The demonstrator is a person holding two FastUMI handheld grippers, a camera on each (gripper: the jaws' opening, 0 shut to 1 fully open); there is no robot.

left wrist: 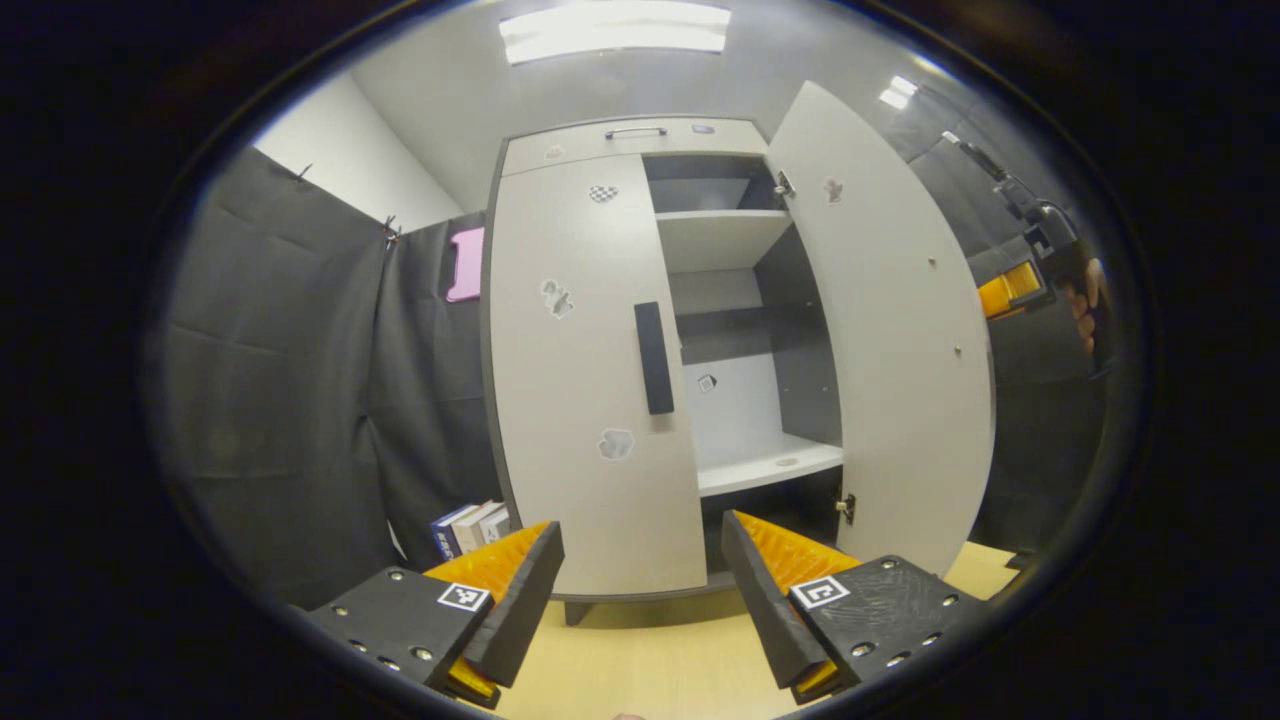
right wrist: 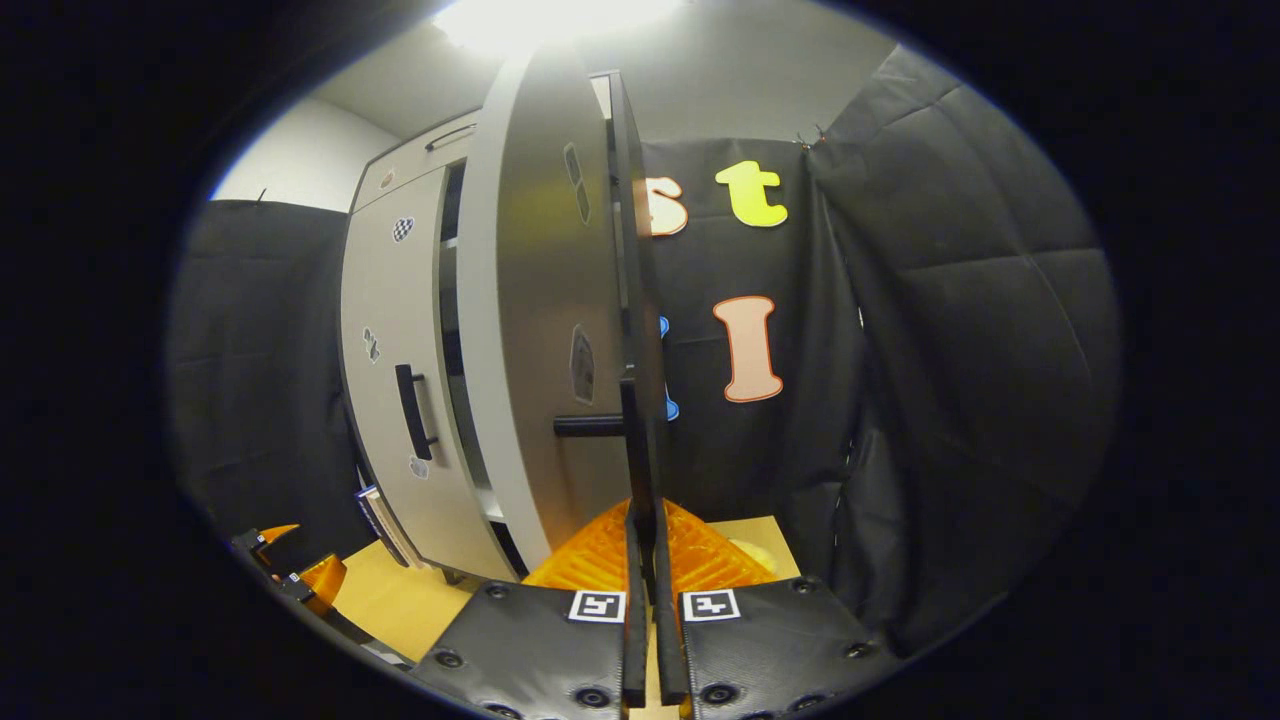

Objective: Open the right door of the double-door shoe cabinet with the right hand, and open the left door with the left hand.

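Observation:
The light grey shoe cabinet stands straight ahead. Its left door is closed, with a dark vertical handle near its inner edge. My left gripper hangs open low in front of that door, apart from the handle, with nothing between its fingers. The right door is swung wide, baring the shelves. In the right gripper view that door is seen nearly edge-on, and my right gripper is shut on its dark handle bar. A hand holds the right gripper beyond the open door's edge.
Several books lean by the cabinet's lower left corner. A pink flat item hangs on the black cloth to the left. Light wooden flooring lies under the cabinet. Black cloth closes in to the right of the open door.

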